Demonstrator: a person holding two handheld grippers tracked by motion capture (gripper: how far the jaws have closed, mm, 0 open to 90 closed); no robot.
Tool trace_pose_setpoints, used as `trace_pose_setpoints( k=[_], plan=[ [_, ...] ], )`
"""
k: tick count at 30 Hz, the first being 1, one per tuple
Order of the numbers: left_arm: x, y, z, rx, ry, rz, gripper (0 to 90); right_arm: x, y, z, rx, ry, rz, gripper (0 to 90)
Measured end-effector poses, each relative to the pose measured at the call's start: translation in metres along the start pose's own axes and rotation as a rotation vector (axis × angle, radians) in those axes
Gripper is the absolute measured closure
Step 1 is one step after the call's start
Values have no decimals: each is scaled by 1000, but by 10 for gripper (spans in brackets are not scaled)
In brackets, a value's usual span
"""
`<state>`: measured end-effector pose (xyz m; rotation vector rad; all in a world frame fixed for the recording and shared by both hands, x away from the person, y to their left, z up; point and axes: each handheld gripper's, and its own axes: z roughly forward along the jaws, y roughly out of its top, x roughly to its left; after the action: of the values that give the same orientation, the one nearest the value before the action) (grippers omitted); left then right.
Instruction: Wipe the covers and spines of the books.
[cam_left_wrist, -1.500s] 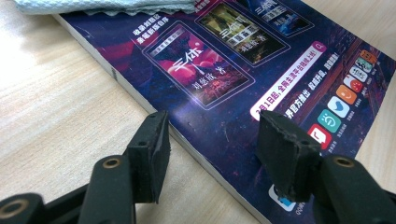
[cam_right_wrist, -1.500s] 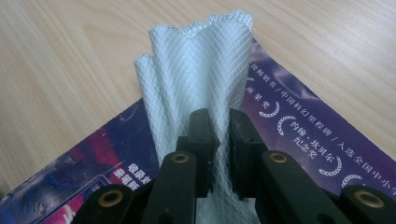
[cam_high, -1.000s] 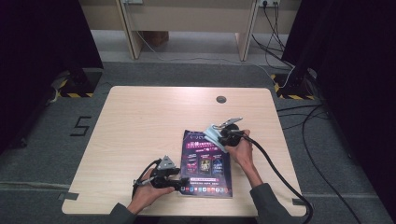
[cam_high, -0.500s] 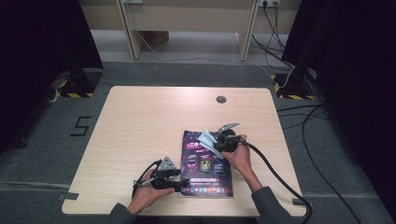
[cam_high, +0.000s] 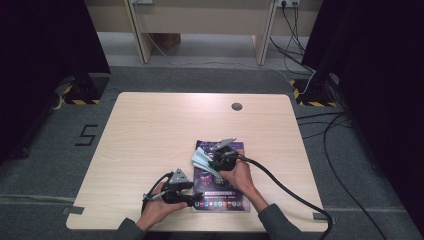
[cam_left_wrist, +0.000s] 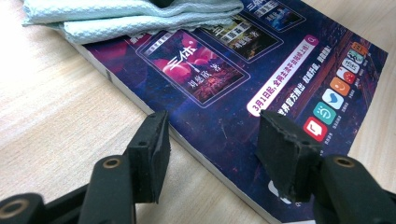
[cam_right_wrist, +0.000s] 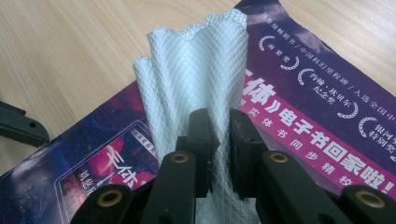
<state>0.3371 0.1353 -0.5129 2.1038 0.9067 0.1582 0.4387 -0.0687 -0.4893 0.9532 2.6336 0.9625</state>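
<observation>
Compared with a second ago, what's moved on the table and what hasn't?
The right tool, shut on the pale cloth, has dragged it leftward across the magazine cover toward its left edge. The left tool stayed open at the magazine's near left corner; the magazine stayed in place.

Waffle-textured cloth (cam_right_wrist: 196, 79); glossy paper magazine (cam_left_wrist: 243, 93); matt wood table (cam_high: 165, 130).

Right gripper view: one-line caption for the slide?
Right hand-held gripper pinching a folded pale cloth above a purple magazine.
</observation>
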Motion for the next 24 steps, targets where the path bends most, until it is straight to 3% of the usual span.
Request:
trace_pose_setpoints(
  k=[5,14,16,19,21,24],
  plan=[
    [0,0,0,-3,-1,-1,433,-6,-3,-4,6,-14,-5,810],
    [0,0,0,-3,-1,-1,433,-60,-40,-41,24,-144,104,810],
    [0,0,0,-3,-1,-1,433,-69,-48,-49,18,-149,131,810],
    [0,0,0,-3,-1,-1,433,-72,-54,-54,11,-151,151,811],
    [0,0,0,-4,-1,0,433,-70,-54,-53,16,-166,130,812],
    [0,0,0,-4,-1,0,433,-65,-51,-51,18,-145,120,811]
  ],
)
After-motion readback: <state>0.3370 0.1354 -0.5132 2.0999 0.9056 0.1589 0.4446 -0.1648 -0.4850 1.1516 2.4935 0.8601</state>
